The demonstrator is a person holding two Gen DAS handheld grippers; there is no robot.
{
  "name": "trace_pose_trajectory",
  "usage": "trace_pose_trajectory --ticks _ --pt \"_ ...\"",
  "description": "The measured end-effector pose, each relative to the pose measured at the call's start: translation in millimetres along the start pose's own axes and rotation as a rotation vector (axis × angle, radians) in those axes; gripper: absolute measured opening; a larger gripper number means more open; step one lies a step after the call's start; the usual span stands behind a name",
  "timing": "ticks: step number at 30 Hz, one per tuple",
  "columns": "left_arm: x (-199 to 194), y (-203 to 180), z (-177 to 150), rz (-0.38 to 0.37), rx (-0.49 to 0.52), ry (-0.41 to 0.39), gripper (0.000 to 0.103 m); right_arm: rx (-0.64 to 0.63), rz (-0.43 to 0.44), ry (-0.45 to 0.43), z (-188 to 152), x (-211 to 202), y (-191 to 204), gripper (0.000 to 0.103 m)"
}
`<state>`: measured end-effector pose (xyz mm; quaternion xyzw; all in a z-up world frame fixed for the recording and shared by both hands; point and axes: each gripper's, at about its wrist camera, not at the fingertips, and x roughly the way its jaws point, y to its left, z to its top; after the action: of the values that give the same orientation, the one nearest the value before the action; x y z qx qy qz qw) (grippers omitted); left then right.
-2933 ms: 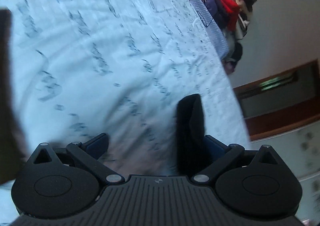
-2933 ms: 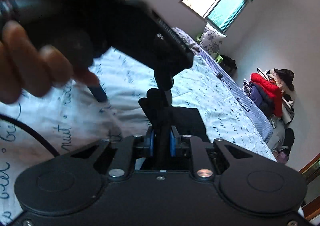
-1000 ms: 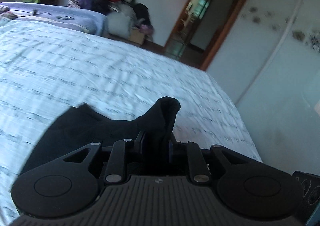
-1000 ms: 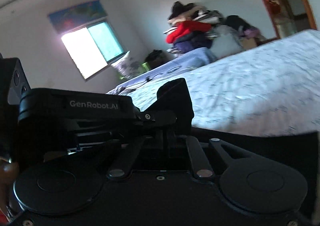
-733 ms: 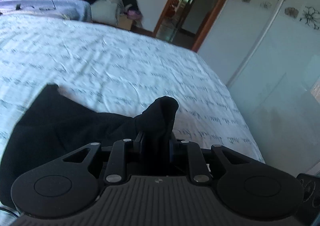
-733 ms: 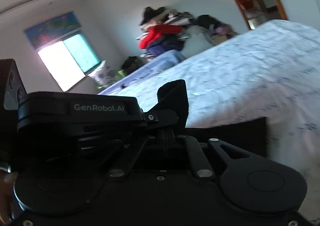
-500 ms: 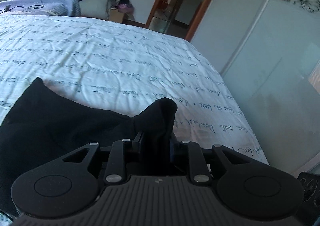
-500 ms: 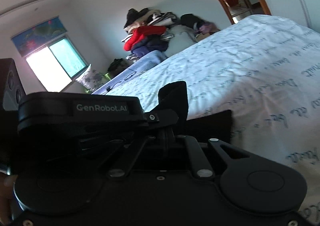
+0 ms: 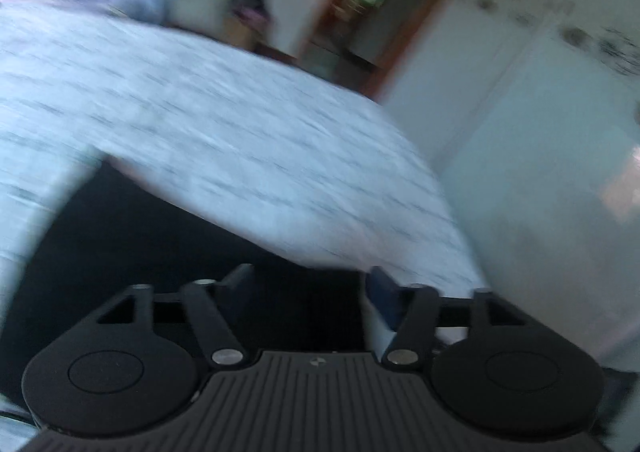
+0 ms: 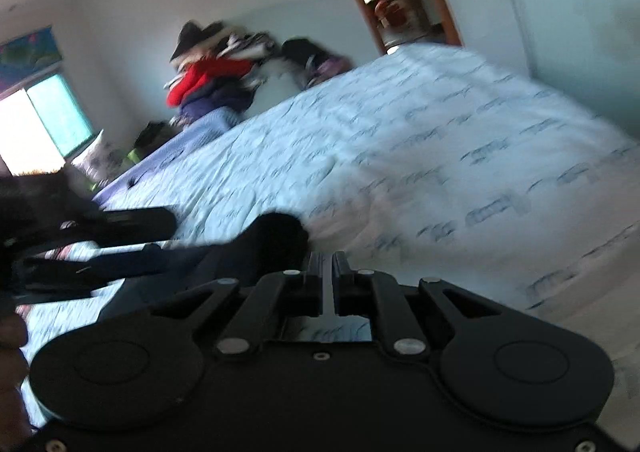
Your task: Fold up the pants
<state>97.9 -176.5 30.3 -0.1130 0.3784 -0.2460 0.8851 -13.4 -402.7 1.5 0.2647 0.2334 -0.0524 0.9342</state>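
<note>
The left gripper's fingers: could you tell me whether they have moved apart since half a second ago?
Yes. The left gripper is opening; its fingers, earlier pinched on the black pants, now stand apart against its fixed body.

My pants [image 9: 160, 236] are black. The bed cover [image 10: 440, 156] is pale blue with dark blue writing on it. My two grippers [image 9: 308, 284] [image 10: 329, 264] are black. The clothes pile [image 10: 208, 76] has red on top.
</note>
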Motion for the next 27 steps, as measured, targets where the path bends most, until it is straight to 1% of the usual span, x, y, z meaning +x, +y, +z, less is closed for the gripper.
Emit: trace_pose_trajectory --ticks 2,3,4,5,6,7,9,11,13,15,16,17,18,19,20,21,22,23,24,25,26,27 --pt "-5.2 15.6 5.5 0.140 0.049 -0.022 0.073 -0.024 0.050 -0.003 8.2 3.7 9.1 0.010" --pt "-6.3 24.3 6.9 0.217 0.073 -0.025 0.073 -0.033 0.079 -0.003 11.2 6.8 15.3 0.016" --pt "-6.8 33.0 7.3 0.279 0.091 -0.030 0.073 -0.041 0.115 0.004 14.4 12.4 21.3 0.020" --pt "-7.2 42.4 6.7 0.335 0.108 -0.037 0.073 -0.052 0.145 0.016 17.7 20.8 27.5 0.030" --pt "-7.9 49.3 6.4 0.373 0.112 -0.038 0.073 -0.066 0.148 0.021 19.4 27.6 33.8 0.036" --pt "-8.2 56.4 5.3 0.398 0.110 -0.035 0.073 -0.090 0.138 0.034 21.5 37.1 39.7 0.037" --pt "-8.4 66.3 3.0 0.397 0.109 -0.018 0.074 -0.117 0.096 0.066 22.9 54.8 45.3 0.037" --pt "-4.8 73.8 -1.6 0.391 0.108 0.011 0.074 -0.115 0.057 0.096 24.5 70.0 44.3 0.036" --pt "-1.7 78.7 -5.3 0.387 0.107 0.031 0.074 -0.100 0.053 0.096 23.7 72.0 42.7 0.034" --pt "1.1 83.2 -9.4 0.379 0.104 0.046 0.074 -0.093 0.020 0.080 20.1 66.8 39.2 0.022" --pt "2.2 82.9 -10.4 0.371 0.106 0.045 0.074 -0.119 -0.032 0.065 17.6 63.6 39.5 0.021" --pt "2.5 81.3 -13.3 0.362 0.118 0.045 0.074 -0.168 -0.106 0.053 15.6 61.9 42.0 0.021" --pt "4.6 78.6 -14.6 0.360 0.135 0.052 0.074 -0.193 -0.143 0.054 14.1 60.9 42.8 0.021" --pt "6.2 76.1 -16.6 0.362 0.148 0.054 0.074 -0.183 -0.124 0.051 14.3 57.2 41.8 0.021" --pt "7.0 73.2 -17.6 0.362 0.162 0.049 0.074 -0.154 -0.066 0.051 15.5 51.9 42.0 0.021" --pt "8.3 70.1 -18.5 0.365 0.173 0.042 0.074 -0.142 -0.030 0.067 16.7 50.5 44.5 0.021" --pt "8.8 67.8 -19.2 0.368 0.179 0.039 0.074 -0.151 -0.017 0.080 16.7 51.6 48.1 0.024" --pt "8.8 65.5 -19.4 0.366 0.183 0.041 0.074 -0.174 -0.034 0.077 15.6 54.0 53.4 0.036" --pt "8.3 63.6 -20.4 0.357 0.188 0.045 0.074 -0.189 -0.057 0.087 14.9 58.8 55.5 0.044" --pt "6.8 62.4 -21.1 0.349 0.194 0.047 0.074 -0.189 -0.076 0.103 13.8 64.6 55.5 0.045" --pt "5.1 61.6 -21.8 0.345 0.197 0.044 0.074 -0.166 -0.067 0.110 12.6 68.3 52.9 0.044" --pt "3.9 60.8 -22.4 0.344 0.201 0.039 0.075 -0.135 -0.031 0.111 12.5 69.8 49.4 0.040"
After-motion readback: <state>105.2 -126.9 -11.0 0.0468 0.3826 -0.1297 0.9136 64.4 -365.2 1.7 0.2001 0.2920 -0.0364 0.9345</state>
